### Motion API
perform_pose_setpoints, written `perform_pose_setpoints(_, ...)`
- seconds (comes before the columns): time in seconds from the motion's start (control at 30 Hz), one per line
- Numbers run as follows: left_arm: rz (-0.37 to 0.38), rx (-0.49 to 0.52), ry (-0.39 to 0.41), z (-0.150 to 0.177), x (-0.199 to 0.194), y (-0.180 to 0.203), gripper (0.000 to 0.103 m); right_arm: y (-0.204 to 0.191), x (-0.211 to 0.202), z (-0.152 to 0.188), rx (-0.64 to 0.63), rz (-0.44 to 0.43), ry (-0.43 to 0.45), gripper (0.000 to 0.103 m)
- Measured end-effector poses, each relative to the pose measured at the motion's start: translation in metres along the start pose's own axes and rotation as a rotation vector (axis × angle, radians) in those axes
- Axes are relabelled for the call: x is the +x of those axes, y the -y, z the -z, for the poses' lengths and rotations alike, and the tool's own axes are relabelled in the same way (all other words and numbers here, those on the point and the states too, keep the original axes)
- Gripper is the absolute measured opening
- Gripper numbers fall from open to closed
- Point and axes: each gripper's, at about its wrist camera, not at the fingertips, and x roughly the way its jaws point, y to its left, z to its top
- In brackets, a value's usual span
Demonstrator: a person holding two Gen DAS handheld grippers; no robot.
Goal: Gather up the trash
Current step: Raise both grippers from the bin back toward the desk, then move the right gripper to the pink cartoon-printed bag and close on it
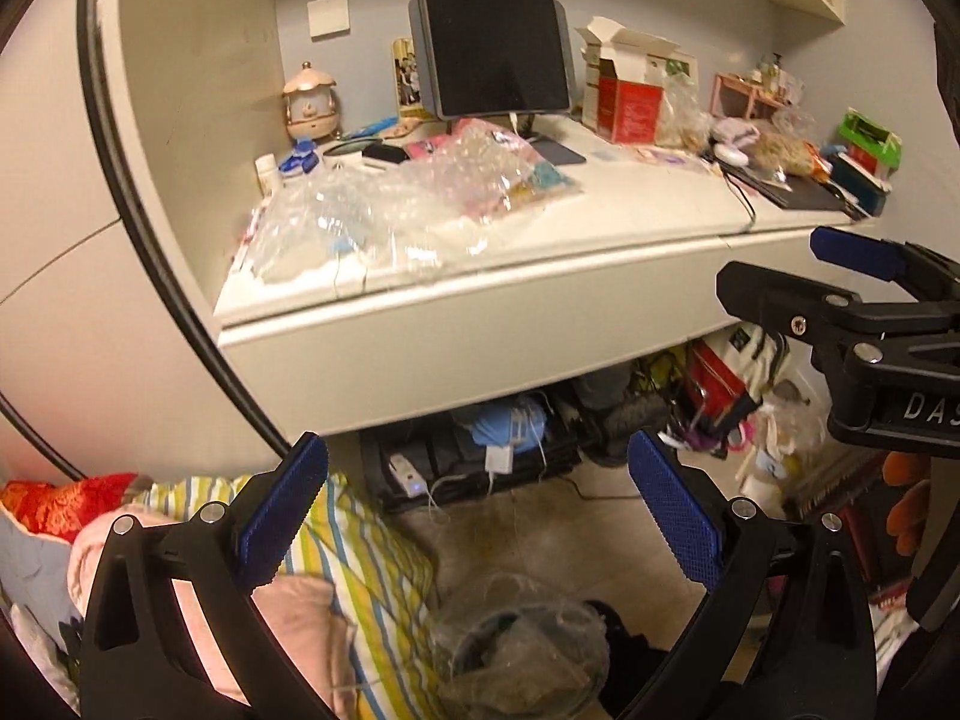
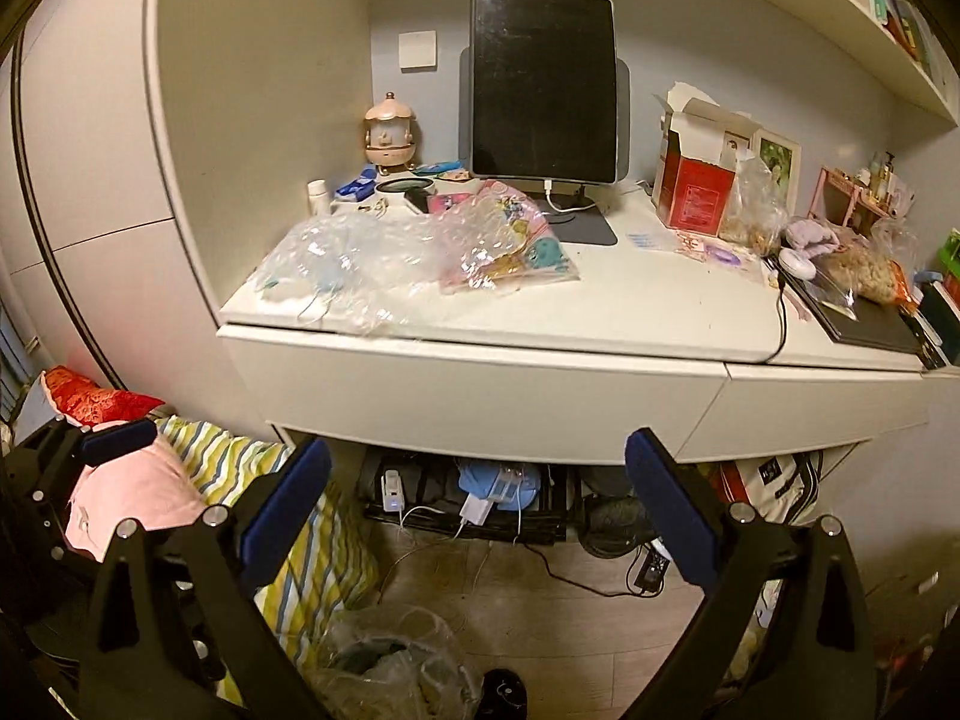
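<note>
A lived-in bedroom at home: a white built-in desk (image 2: pixel 600 312) carries a tablet (image 2: pixel 543 84) on a stand, with a photo frame (image 2: pixel 778 159) right of it, a shelf (image 2: pixel 840 18) above, and striped bedding (image 2: pixel 288 516) left below.

Left tongs (image 1: pixel 477 510) and right tongs (image 2: pixel 477 510) gape, empty.

White desk (image 2: pixel 540 384), blue-grey wall (image 2: pixel 720 48), wood floor (image 2: pixel 540 618)

crinkled glossy clear plastic wrap (image 2: pixel 354 264) on the smooth matt white surface (image 2: pixel 648 306); fingers (image 2: pixel 285 513) have rough blue pads; striped cloth (image 2: pixel 300 564).
</note>
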Motion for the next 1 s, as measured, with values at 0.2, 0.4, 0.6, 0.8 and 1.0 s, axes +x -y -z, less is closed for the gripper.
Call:
perform_pose_setpoints(0.2,-0.033,-0.005,0.004,-0.038,0.027,0.008,0.097,0.028,0.03,-0.034,0.009,-0.029,-0.002,0.096)
perform_pose_setpoints(0.4,-0.074,-0.022,-0.003,-0.079,0.062,0.016,0.097,0.059,0.066,-0.067,0.035,-0.071,-0.025,0.096)
perform_pose_setpoints(0.6,-0.103,-0.028,-0.007,-0.114,0.093,0.022,0.097,0.078,0.1,-0.093,0.039,-0.088,-0.049,0.096)
perform_pose_setpoints(0.8,-0.107,-0.038,-0.013,-0.144,0.118,0.027,0.097,0.097,0.132,-0.12,0.032,-0.117,-0.057,0.096)
perform_pose_setpoints(1.0,-0.077,-0.032,-0.012,-0.172,0.142,0.034,0.097,0.108,0.164,-0.146,0.026,-0.169,-0.077,0.096)
